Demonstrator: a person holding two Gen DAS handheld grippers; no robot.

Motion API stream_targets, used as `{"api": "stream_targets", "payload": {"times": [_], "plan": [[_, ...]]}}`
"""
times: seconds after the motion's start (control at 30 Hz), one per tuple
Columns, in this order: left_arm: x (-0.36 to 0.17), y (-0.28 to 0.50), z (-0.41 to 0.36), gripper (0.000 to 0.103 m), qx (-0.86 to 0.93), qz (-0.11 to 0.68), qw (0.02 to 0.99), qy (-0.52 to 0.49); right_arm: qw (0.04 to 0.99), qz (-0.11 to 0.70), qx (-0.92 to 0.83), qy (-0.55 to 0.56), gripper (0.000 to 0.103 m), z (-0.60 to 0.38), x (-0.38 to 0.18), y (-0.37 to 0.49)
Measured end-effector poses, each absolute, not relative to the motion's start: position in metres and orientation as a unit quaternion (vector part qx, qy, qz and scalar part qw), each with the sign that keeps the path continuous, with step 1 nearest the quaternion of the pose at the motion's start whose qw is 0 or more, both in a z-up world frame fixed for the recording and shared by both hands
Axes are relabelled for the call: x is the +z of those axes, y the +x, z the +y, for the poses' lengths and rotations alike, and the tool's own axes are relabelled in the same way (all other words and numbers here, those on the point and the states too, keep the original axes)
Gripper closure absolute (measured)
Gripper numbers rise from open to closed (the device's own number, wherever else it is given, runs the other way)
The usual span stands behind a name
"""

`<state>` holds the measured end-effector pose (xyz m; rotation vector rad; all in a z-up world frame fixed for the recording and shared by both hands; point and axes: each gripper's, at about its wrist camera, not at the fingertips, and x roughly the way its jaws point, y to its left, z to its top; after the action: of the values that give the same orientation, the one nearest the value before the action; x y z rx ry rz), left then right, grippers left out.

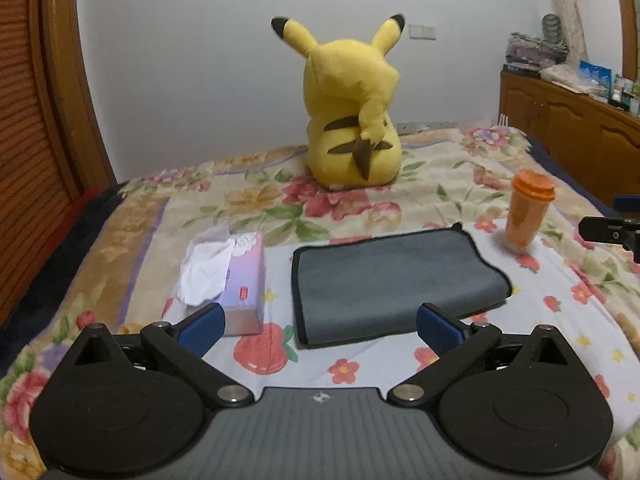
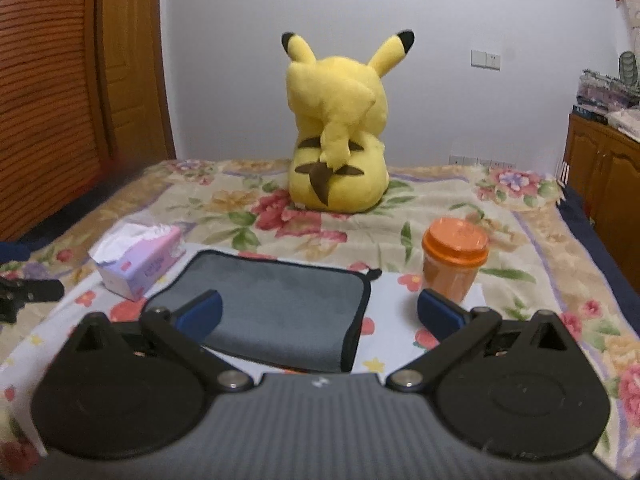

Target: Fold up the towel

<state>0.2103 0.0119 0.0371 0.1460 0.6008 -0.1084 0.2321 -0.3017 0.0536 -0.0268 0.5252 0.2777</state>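
Towel point(image 1: 394, 284): grey w/ black trim, folded over into a flat rectangle, fold edge at its right end; lies on the bed point(image 1: 460, 168) atop a pale flowered sheet, centre-front of both views.
Left claw point(image 1: 320, 326): jaws wide apart, blue pads point(image 1: 202, 326) empty; hovers at towel's near edge, not touching it.
Right claw point(image 2: 318, 310): also spread wide, nothing between the pads point(image 2: 438, 310); sits above the towel's near-right part, left pad over the cloth, right pad over the sheet in front of the cup.
Tissue box point(image 1: 236, 276): lilac, tissue sticking out the top, just left of towel, apart from it.
Cup point(image 2: 454, 262): orange w/ orange lid, upright, right of towel's far corner, near but apart.
Plush point(image 1: 352, 104): yellow Pikachu, back to the cameras, sitting on bed well behind the towel.
Cabinet point(image 1: 572, 128): wooden, right of bed, clutter on top.
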Motion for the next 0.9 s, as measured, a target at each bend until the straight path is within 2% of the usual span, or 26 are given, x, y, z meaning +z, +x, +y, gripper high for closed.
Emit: {"api": "stream_targets", "payload": {"times": [0.37, 0.9], "plan": [[0.089, 0.164, 0.003, 0.000, -0.060, 0.257, 0.962, 0.074, 0.960, 0.241, 0.143, -0.016, 0.000, -0.300, 0.087, 0.191], [0.100, 0.086, 0.016, 0.000, -0.047, 0.257, 0.964, 0.050, 0.957, 0.254, 0.137, -0.013, 0.000, -0.296, 0.080, 0.116]]}}
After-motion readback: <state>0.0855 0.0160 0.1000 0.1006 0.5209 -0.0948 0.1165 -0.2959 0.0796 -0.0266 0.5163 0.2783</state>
